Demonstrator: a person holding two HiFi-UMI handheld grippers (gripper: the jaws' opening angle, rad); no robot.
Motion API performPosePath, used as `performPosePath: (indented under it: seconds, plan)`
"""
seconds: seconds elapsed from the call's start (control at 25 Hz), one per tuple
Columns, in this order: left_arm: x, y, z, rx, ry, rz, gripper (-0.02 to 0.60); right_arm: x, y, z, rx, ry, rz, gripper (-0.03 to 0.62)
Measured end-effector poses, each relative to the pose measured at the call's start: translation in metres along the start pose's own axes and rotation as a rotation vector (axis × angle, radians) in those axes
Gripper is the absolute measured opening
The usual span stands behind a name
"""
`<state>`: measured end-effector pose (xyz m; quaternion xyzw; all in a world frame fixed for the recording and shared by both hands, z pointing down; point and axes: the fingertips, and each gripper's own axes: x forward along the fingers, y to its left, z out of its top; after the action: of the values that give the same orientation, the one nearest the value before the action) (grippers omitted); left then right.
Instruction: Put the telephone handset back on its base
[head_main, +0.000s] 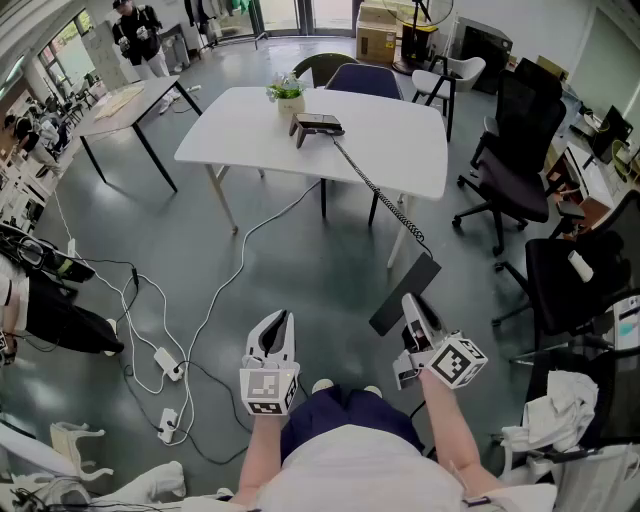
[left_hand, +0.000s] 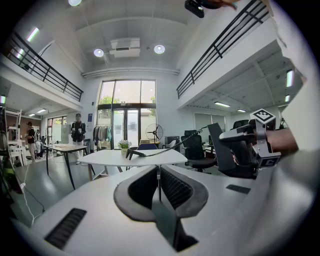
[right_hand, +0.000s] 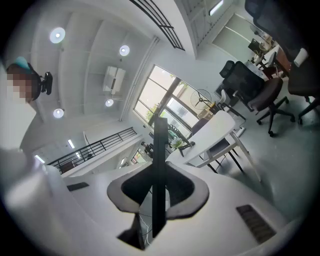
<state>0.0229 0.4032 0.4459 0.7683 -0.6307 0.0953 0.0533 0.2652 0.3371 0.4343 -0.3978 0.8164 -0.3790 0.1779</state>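
The black telephone base (head_main: 318, 124) stands on the white table (head_main: 400, 150) ahead, beside a small potted plant (head_main: 288, 97). Its coiled cord (head_main: 375, 185) runs off the table's front edge down to the black handset (head_main: 404, 294). My right gripper (head_main: 410, 306) is shut on the handset, which stands edge-on between the pads (right_hand: 160, 165) and sticks out past the fingertips. My left gripper (head_main: 276, 320) hangs level to the left of it, shut and holding nothing (left_hand: 159, 175). From the left gripper view the base (left_hand: 131, 152) and the held handset (left_hand: 218, 150) both show.
Black office chairs (head_main: 520, 160) crowd the right side, and a blue chair (head_main: 365, 80) stands behind the table. Cables and power strips (head_main: 165, 362) lie on the floor at left. A second table (head_main: 125, 100) and a person (head_main: 135, 30) are at the far left.
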Motion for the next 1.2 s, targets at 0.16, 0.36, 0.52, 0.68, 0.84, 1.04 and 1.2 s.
performPosePath:
  seconds: [0.16, 0.36, 0.52, 0.68, 0.84, 1.04, 1.2]
  plan:
    - [0.001, -0.001, -0.001, -0.006, 0.007, -0.002, 0.034, 0.003, 0.001, -0.002, -0.119, 0.031, -0.030, 0.092]
    - [0.002, -0.001, -0.002, -0.013, 0.014, -0.007, 0.034, 0.006, -0.002, -0.005, -0.118, 0.036, -0.041, 0.092]
    - [0.002, 0.000, -0.006, -0.020, 0.017, -0.012, 0.034, 0.008, -0.002, -0.009, -0.167, 0.057, -0.063, 0.092]
    - [0.001, 0.002, -0.008, -0.034, 0.015, -0.030, 0.034, 0.010, 0.002, -0.013, -0.163, 0.053, -0.070, 0.092]
    - [-0.002, 0.007, -0.010, -0.039, 0.013, -0.051, 0.034, 0.011, 0.008, -0.019, -0.157, 0.039, -0.076, 0.092]
    - [-0.007, 0.017, -0.021, -0.055, 0.018, -0.084, 0.034, 0.014, 0.014, -0.032, -0.090, 0.013, -0.084, 0.091]
    - [-0.012, 0.019, -0.027, -0.055, 0.029, -0.105, 0.034, 0.016, 0.018, -0.038, -0.044, -0.001, -0.081, 0.091]
